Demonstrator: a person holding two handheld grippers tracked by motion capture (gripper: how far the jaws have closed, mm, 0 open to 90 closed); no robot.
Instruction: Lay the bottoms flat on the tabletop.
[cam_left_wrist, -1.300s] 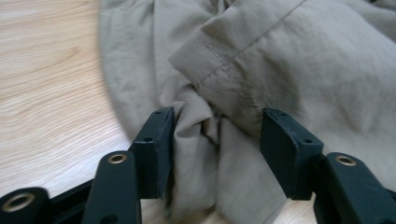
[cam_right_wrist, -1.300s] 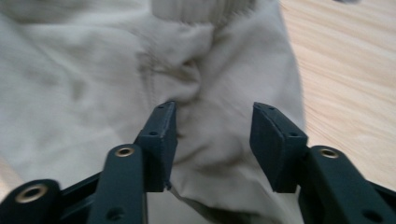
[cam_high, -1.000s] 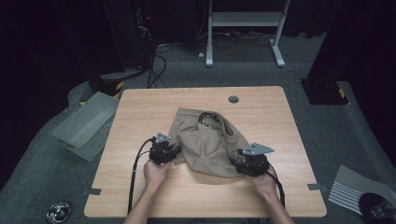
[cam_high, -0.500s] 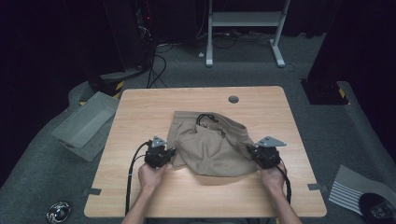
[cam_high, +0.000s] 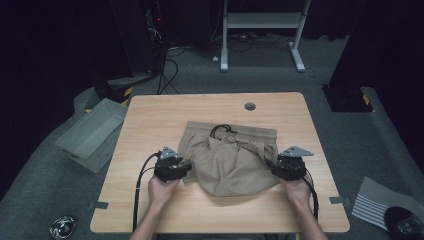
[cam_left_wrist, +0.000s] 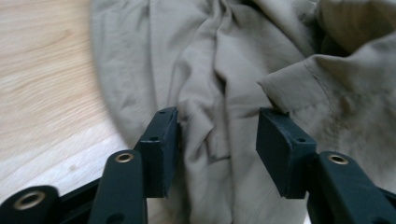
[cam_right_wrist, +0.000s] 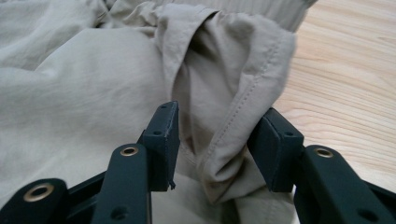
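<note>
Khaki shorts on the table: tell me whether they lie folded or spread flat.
Folded and rumpled. The khaki shorts lie bunched on the table, a leg doubled over the middle, creases throughout, waistband straight along the far edge.

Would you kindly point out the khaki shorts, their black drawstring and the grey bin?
khaki shorts (cam_high: 227, 167), high view, middle of the fabric.
black drawstring (cam_high: 221, 131), high view, its loop at the waistband.
grey bin (cam_high: 90, 134), high view, its inside floor.

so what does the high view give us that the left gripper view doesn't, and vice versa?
High view alone: the whole table, the black drawstring at the waistband, the right claw at the far edge of the khaki shorts, and the grey bin on the floor. Left gripper view alone: the left claw seen close, jaws just opened, with wrinkled cloth between its pads. Both: khaki shorts, the wooden tabletop, the left claw.
</note>
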